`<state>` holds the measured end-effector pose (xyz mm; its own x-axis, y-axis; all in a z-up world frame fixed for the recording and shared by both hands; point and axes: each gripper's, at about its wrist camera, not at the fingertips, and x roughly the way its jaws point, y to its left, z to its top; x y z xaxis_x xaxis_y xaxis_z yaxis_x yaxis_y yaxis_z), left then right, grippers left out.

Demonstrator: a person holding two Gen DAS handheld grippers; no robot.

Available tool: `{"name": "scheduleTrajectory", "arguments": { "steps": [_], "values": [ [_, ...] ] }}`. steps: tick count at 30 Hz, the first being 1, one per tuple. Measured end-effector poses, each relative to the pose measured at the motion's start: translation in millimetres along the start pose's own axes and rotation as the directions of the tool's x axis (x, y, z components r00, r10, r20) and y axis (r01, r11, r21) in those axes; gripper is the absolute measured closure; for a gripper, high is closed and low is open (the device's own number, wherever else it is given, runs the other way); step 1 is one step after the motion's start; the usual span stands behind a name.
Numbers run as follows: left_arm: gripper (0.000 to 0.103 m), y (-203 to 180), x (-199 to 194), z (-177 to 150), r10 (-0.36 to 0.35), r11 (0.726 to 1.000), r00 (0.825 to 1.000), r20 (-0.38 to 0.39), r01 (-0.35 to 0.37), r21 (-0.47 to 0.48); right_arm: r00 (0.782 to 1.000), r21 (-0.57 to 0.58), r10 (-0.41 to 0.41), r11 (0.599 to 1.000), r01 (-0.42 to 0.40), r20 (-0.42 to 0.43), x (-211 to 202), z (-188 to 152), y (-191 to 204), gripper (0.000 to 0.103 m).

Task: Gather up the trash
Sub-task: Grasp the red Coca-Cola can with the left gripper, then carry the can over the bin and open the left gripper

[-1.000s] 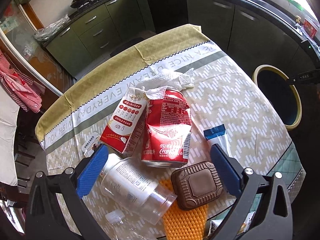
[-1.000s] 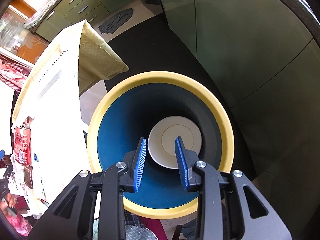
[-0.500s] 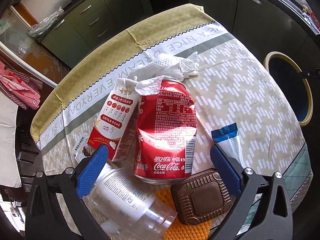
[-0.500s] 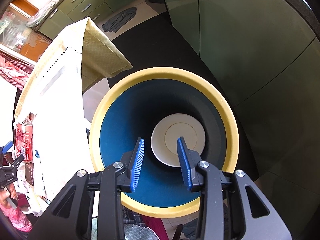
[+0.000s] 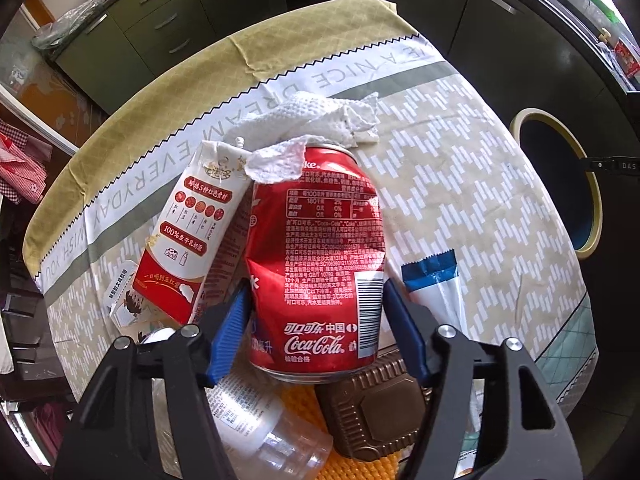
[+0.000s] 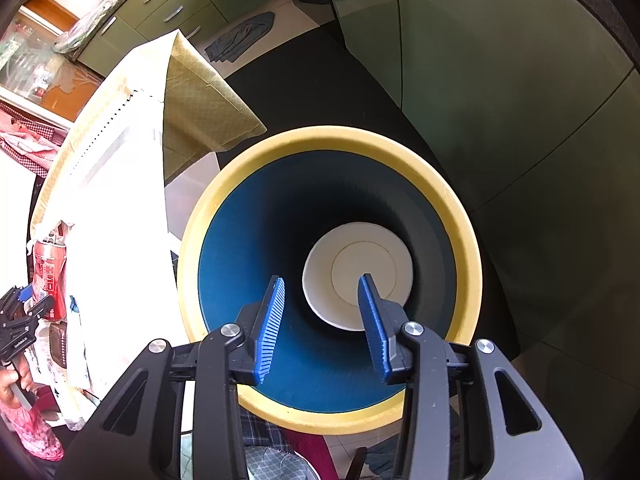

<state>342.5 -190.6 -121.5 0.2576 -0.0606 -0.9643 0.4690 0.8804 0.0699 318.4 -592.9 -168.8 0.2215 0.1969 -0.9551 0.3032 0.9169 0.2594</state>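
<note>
A dented red Coca-Cola can [image 5: 316, 264] lies on the table among other trash. My left gripper [image 5: 316, 304] is shut on the can, its blue pads against both sides of the can's lower half. A red and white milk carton [image 5: 192, 240] lies to the can's left and a crumpled white tissue [image 5: 316, 124] drapes over the can's top. My right gripper [image 6: 320, 304] is open and empty, held over the mouth of the blue bin with a yellow rim [image 6: 320, 136]. A white disc [image 6: 356, 248] lies at the bin's bottom. The can also shows in the right wrist view [image 6: 48, 276].
Near the left gripper lie a clear plastic jar [image 5: 264, 428], a brown plastic tray [image 5: 380, 412], an orange mesh [image 5: 304, 400], a blue and white wrapper [image 5: 440, 288] and a small card [image 5: 120, 300]. The bin [image 5: 588, 184] stands off the table's right edge. Green cabinets stand behind.
My left gripper moved forward around the can and closed from wide open onto its sides. My right gripper stayed over the bin and its jaws opened slightly.
</note>
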Motion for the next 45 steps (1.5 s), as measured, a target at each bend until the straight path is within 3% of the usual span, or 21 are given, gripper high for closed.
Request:
{"name": "scheduleTrajectory", "arguments": {
  "steps": [20,26,31,36,40,45],
  "values": [
    [0.041,-17.1,-66.1,-2.4,-0.007,0.998,0.994,0.107,0.0,0.059,0.999,-0.041,0.043,0.998,-0.043,0.003,-5.2,-3.7,7.8,0.064],
    [0.041,-38.5,-83.4,-3.8,-0.026,0.994,0.992,0.127,0.012,0.11,0.998,-0.045,0.057,0.997,-0.056,0.02,-15.5,-7.9,5.2,0.064],
    [0.041,-85.3,-100.5,3.0,-0.092,0.977,0.985,0.145,0.061,0.206,0.996,-0.045,0.071,0.997,-0.068,0.059,-37.7,-14.5,-1.7,0.064],
    [0.041,-158.0,-106.0,22.2,-0.189,0.932,0.971,0.143,0.132,0.337,0.992,-0.047,0.076,0.996,-0.072,0.104,-62.8,-25.9,-12.5,0.064],
    [0.041,-220.2,-83.6,47.3,-0.217,0.901,0.97,0.111,0.155,0.406,0.988,-0.035,0.072,0.997,-0.068,0.136,-80.9,-34.4,-28.0,0.064],
    [0.041,-282.6,-36.3,77.0,-0.212,0.882,0.976,0.048,0.17,0.44,0.986,-0.002,0.057,0.998,-0.057,0.154,-95.0,-43.4,-53.8,0.064]
  ]
}}
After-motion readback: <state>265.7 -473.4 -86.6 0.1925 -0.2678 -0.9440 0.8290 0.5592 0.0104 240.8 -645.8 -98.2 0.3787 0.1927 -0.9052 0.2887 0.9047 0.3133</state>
